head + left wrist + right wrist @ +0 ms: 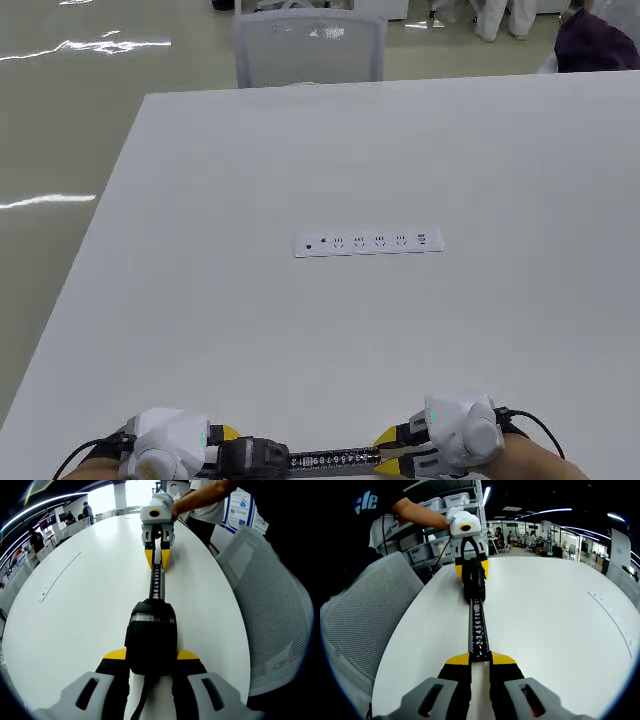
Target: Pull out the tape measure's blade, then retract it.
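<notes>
The black tape measure case (151,639) sits clamped between the yellow-tipped jaws of my left gripper (151,656), low on the white table (300,180). Its black blade (478,632) with white numbers runs out a short way to my right gripper (480,657), which is shut on the blade's end. In the head view the case (250,456) and the blade (330,460) lie along the near table edge, between the left gripper (225,452) and the right gripper (390,452). Each gripper view shows the other gripper facing it.
A white power strip (368,242) lies flat in the middle of the table. A grey mesh chair (310,45) stands at the far edge, and another mesh chair (270,605) is close beside the near edge. People stand far off.
</notes>
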Demonstrator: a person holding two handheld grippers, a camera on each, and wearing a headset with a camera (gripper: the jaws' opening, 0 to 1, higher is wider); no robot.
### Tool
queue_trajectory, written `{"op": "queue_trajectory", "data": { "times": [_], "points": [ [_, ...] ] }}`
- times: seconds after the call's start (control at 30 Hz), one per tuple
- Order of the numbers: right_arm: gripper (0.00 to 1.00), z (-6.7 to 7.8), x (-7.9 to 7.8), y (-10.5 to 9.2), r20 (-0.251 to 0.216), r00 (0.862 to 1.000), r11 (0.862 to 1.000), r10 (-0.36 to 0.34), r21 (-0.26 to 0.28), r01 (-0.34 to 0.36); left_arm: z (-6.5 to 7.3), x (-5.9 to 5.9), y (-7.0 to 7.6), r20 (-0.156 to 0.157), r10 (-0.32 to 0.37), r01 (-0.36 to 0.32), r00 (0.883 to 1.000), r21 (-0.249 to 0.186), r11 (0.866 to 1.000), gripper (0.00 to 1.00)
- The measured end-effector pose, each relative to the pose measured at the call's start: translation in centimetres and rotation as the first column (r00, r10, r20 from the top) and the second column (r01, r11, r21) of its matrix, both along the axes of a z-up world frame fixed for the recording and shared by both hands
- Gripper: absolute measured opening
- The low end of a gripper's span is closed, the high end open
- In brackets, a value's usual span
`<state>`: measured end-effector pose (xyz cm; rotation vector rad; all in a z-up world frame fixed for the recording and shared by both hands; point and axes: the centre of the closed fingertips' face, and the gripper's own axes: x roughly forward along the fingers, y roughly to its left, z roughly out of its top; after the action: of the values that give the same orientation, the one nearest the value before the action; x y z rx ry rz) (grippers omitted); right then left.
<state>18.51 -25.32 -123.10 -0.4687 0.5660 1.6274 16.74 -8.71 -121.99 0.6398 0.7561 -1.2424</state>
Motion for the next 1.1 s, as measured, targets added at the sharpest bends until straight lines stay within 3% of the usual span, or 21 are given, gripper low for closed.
{"op": "queue_trajectory", "data": {
  "times": [1.1],
  "points": [
    [0.11,-0.1,0.4,-2.3,0.001,1.0,1.0,-0.024,-0.016,0.024,0.0,0.0,-0.1,-0.003,-0.004,0.004,1.0,0.002,1.0,0.28]
  ]
}}
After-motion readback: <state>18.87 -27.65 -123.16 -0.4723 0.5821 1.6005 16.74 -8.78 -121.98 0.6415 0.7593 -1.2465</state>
